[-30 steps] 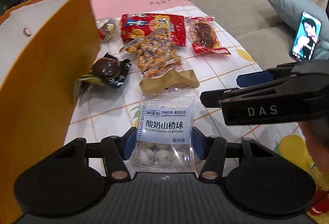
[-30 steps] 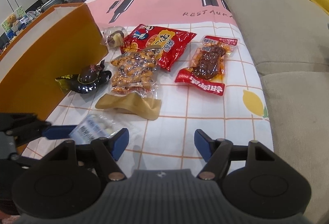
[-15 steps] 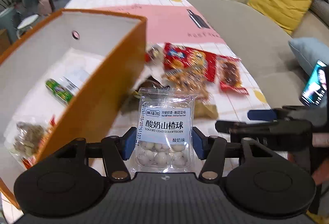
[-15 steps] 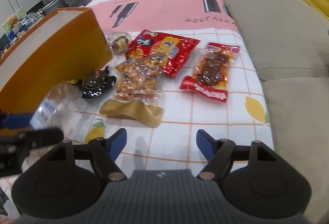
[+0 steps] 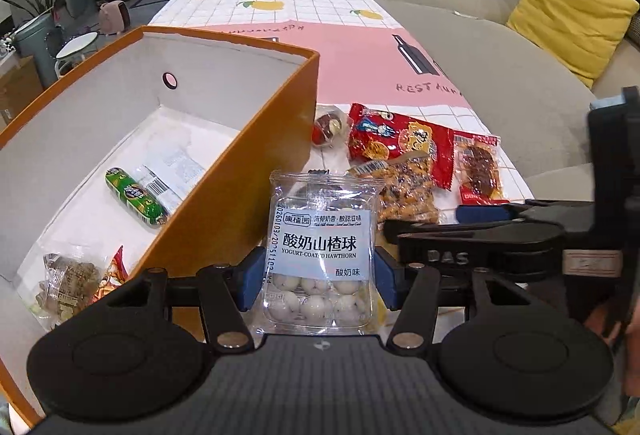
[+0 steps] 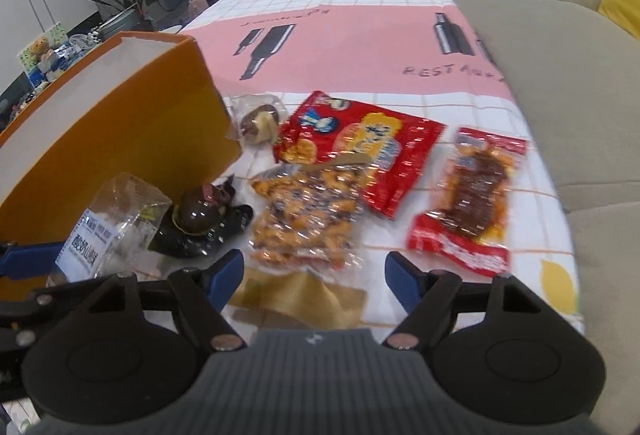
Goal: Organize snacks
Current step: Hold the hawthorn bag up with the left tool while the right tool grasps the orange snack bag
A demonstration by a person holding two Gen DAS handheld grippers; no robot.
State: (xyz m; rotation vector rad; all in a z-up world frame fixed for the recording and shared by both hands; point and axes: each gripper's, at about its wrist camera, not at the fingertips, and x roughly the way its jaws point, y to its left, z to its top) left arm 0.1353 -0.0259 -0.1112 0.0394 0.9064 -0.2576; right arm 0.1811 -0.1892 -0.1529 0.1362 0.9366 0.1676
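My left gripper (image 5: 318,285) is shut on a clear pack of yogurt-coated hawthorn balls (image 5: 320,255), held in the air beside the right wall of the orange box (image 5: 248,171). The pack also shows in the right wrist view (image 6: 108,223). The box holds a green sausage (image 5: 136,197) and a few other packets. My right gripper (image 6: 314,279) is open and empty above the peanut bag (image 6: 308,215). On the table lie a red snack bag (image 6: 360,151), a red meat packet (image 6: 472,199), a dark wrapped egg (image 6: 198,223) and a small clear-wrapped sweet (image 6: 258,119).
The table wears a checked cloth with a pink band (image 6: 360,47). A beige sofa (image 5: 500,75) with a yellow cushion (image 5: 568,11) runs along the right edge. The right gripper's body (image 5: 520,235) shows at the right in the left wrist view. Plants and chairs stand beyond the table.
My left gripper has lifted the hawthorn pack off the table and up beside the box, whose inside now shows. The right gripper has shifted a little forward over the snacks.
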